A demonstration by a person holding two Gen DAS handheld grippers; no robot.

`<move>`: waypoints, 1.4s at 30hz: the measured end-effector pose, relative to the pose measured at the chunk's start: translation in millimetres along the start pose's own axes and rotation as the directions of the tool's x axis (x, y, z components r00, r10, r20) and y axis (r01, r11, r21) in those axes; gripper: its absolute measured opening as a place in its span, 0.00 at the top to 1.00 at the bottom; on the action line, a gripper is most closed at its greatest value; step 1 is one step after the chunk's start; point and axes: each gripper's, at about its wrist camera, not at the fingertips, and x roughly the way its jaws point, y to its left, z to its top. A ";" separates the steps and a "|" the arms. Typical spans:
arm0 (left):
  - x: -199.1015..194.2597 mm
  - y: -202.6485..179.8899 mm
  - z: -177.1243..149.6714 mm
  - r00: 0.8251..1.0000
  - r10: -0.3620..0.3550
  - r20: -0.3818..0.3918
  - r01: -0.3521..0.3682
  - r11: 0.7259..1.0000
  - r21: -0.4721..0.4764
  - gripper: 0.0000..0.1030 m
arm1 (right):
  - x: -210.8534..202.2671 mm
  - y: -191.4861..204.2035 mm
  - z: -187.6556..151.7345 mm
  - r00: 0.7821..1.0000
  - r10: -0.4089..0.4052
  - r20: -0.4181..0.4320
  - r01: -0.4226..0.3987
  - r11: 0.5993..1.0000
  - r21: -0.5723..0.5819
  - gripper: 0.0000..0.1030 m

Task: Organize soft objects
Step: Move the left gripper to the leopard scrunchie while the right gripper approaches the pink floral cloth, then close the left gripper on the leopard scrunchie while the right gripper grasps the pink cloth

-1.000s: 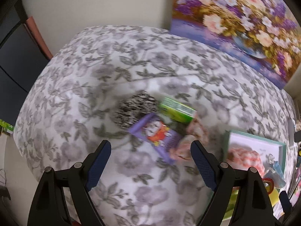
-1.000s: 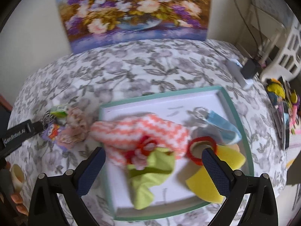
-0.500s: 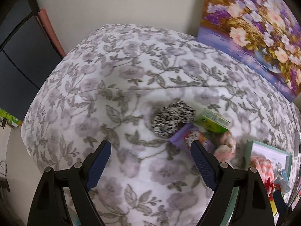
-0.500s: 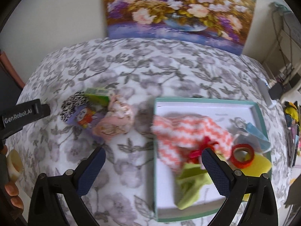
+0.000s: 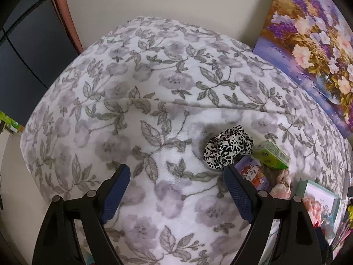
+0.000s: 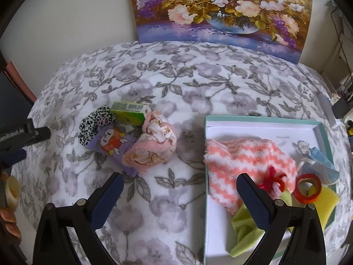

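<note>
Scrunchie (image 5: 228, 146) beside lowered left gripper (image 5: 176, 177).

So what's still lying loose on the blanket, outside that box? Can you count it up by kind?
Leopard-print scrunchie: 1
Pink floral cloth bundle: 1
Green carton: 1
Purple cartoon packet: 1
Total: 4, clustered together to the left of the teal-rimmed box in the right wrist view.
</note>
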 end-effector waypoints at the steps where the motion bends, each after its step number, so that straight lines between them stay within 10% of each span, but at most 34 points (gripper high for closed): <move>1: 2.0 -0.8 0.5 1.000 -0.004 -0.005 0.004 1.000 -0.008 0.16 | 1.2 -0.5 1.7 1.000 0.011 0.000 -0.011 1.000 0.008 0.00; 24: 68.4 -39.0 23.2 0.991 -0.110 -0.071 0.109 0.994 -0.018 0.16 | 55.8 11.6 37.1 0.995 0.086 0.041 -0.087 0.996 0.014 0.02; 37: 92.5 -41.0 15.6 0.983 -0.158 -0.095 0.154 0.987 -0.049 0.17 | 80.8 14.4 29.1 0.995 0.099 -0.008 -0.099 0.995 0.011 0.18; 42: 95.3 -40.0 13.5 0.976 -0.198 -0.096 0.191 0.979 -0.077 0.33 | 86.7 15.9 25.7 0.996 0.084 -0.025 -0.085 0.996 0.000 0.29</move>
